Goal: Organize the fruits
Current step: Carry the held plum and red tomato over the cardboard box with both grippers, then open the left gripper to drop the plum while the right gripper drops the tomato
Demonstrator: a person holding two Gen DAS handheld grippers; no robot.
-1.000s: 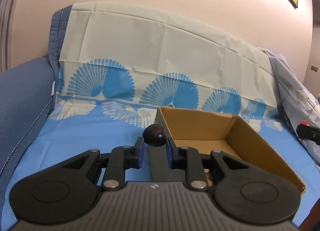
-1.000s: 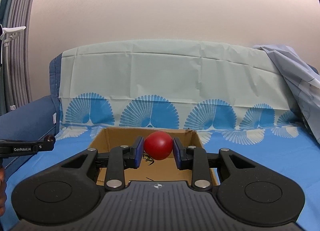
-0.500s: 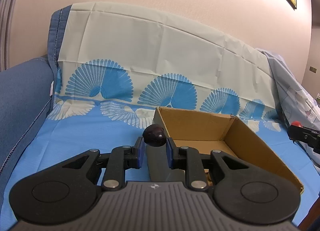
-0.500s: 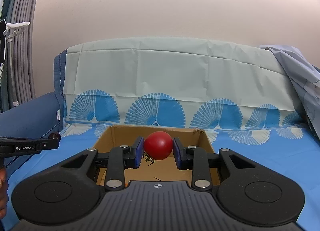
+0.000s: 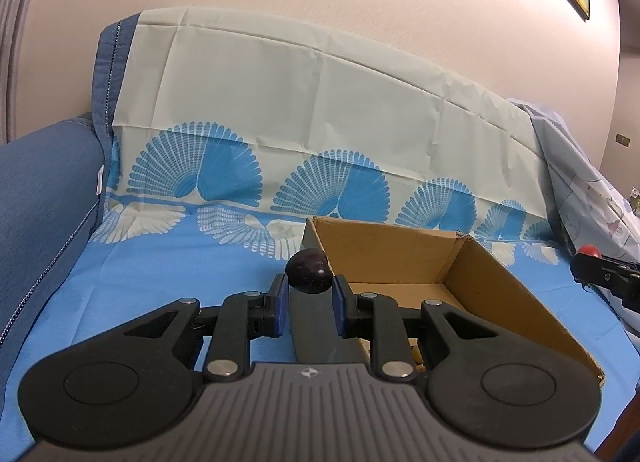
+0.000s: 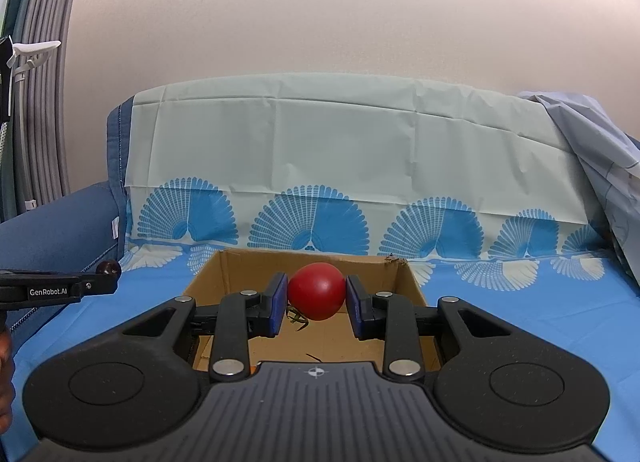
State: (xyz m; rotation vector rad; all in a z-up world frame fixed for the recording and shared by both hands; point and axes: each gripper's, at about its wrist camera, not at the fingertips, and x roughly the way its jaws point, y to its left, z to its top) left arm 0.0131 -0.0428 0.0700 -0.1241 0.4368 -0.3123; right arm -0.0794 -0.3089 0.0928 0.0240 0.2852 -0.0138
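My left gripper is shut on a dark purple plum and holds it above the blue sheet, just left of the near-left corner of an open cardboard box. My right gripper is shut on a red tomato and holds it over the same box. The left gripper with the plum also shows at the left edge of the right wrist view. The right gripper with the tomato shows at the right edge of the left wrist view.
A blue sofa arm stands on the left. A patterned sheet drapes the sofa back. A pale grey cloth hangs at the right. Dry stems lie on the box floor.
Both grippers have lifted slightly with their fruits. In the left wrist view the box and the right gripper have shifted a little lower and left.
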